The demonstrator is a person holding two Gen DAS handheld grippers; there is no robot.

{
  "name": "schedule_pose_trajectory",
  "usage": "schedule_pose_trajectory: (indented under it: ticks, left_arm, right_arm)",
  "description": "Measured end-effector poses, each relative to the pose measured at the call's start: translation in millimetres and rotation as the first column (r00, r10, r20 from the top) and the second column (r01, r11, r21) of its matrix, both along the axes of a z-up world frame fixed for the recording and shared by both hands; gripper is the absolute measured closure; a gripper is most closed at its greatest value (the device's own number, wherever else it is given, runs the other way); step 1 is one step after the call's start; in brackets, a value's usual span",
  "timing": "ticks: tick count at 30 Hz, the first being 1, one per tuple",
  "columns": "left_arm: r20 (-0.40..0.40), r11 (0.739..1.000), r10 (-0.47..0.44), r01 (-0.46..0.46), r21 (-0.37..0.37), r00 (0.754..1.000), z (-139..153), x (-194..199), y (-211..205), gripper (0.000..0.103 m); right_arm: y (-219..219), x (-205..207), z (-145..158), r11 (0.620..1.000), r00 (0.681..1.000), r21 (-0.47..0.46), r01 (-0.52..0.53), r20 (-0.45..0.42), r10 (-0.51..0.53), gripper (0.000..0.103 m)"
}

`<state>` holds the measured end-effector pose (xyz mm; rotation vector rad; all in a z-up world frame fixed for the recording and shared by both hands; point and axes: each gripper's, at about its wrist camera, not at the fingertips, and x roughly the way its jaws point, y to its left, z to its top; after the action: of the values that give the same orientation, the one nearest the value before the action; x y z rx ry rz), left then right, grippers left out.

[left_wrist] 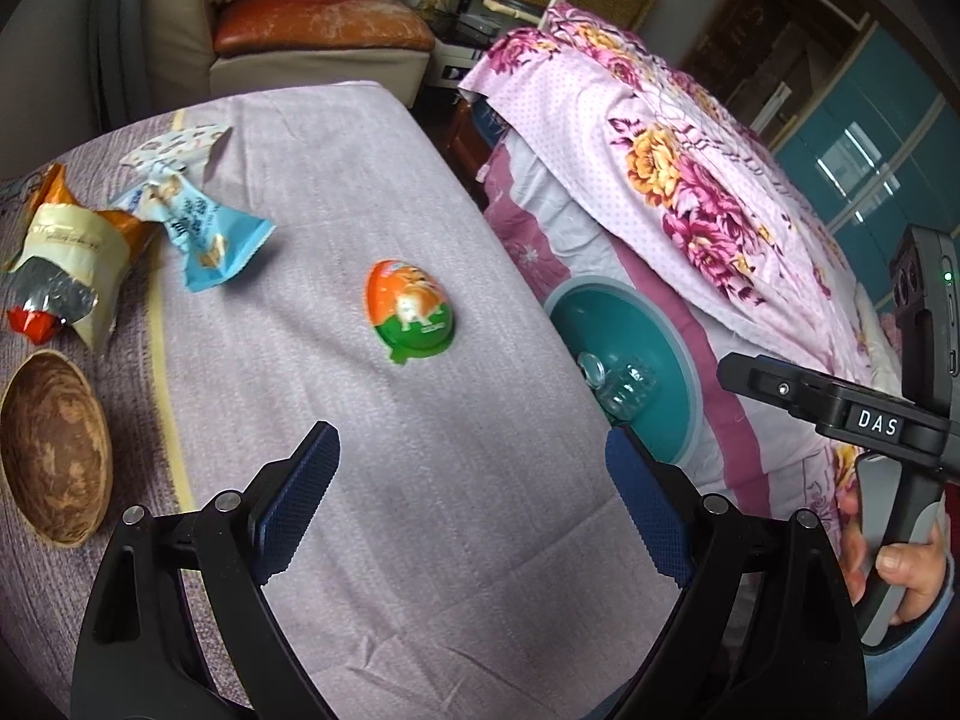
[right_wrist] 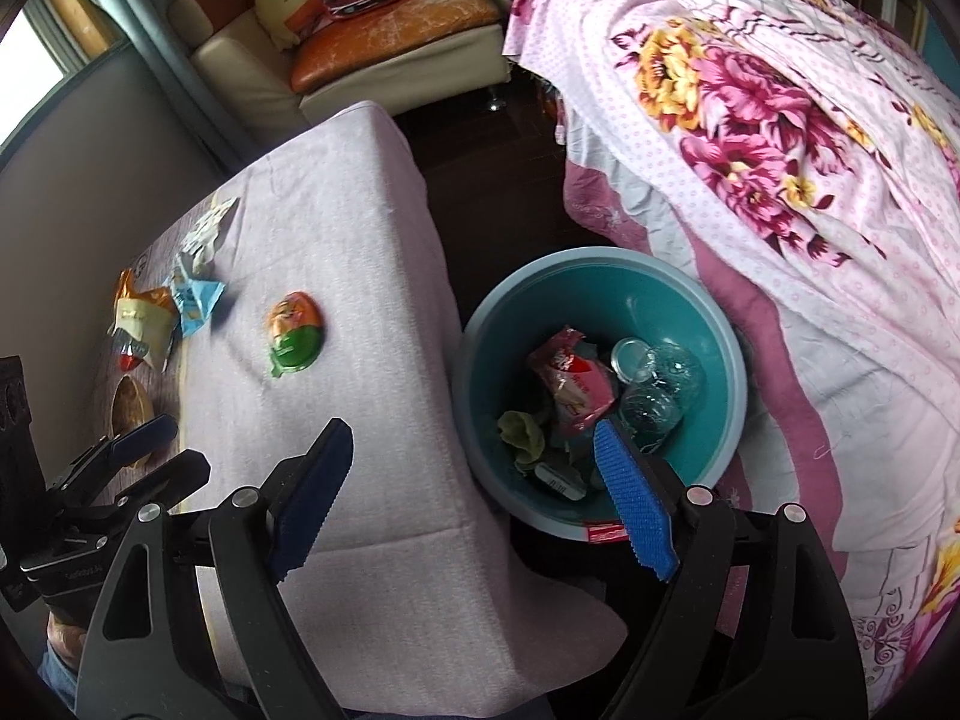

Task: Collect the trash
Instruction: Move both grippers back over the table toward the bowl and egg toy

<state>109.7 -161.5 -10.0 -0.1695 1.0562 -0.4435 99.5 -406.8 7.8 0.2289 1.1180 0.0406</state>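
An orange and green egg-shaped wrapper [left_wrist: 410, 311] lies on the cloth-covered table [left_wrist: 420, 510], ahead of my open, empty left gripper [left_wrist: 474, 450]. It also shows in the right wrist view [right_wrist: 294, 331]. A light blue snack wrapper [left_wrist: 210, 237], a beige and orange wrapper [left_wrist: 66, 261] and a white wrapper [left_wrist: 174, 144] lie at the table's far left. A teal bin [right_wrist: 708, 324] stands on the floor right of the table, holding a red wrapper [right_wrist: 570, 378], clear bottles [right_wrist: 660, 384] and other trash. My right gripper [right_wrist: 474, 438] is open and empty, above the table's right edge and the bin's near rim.
A wooden bowl [left_wrist: 54, 450] sits at the table's left edge. A bed with a pink floral cover [right_wrist: 780, 150] runs along the right, close to the bin. A cream sofa with an orange cushion [right_wrist: 384, 30] stands beyond the table. The right handheld unit [left_wrist: 870, 420] shows at the right.
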Motion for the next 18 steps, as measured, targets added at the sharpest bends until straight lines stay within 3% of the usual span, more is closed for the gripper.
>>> schedule_pose_trajectory:
  ticks: [9,18]
  left_arm:
    - [0.004,0.998,0.062,-0.062,-0.012,0.998,0,-5,44,0.012]
    - [0.059,0.975,0.221,-0.222,0.020,0.973,5,-13,134,0.012]
  right_arm:
    - [45,5,2,0.998,0.998,-0.023,-0.064,-0.016,0.064,0.020]
    - [89,25,-10,0.990,0.988,0.008,-0.142,-0.068,0.142,0.020]
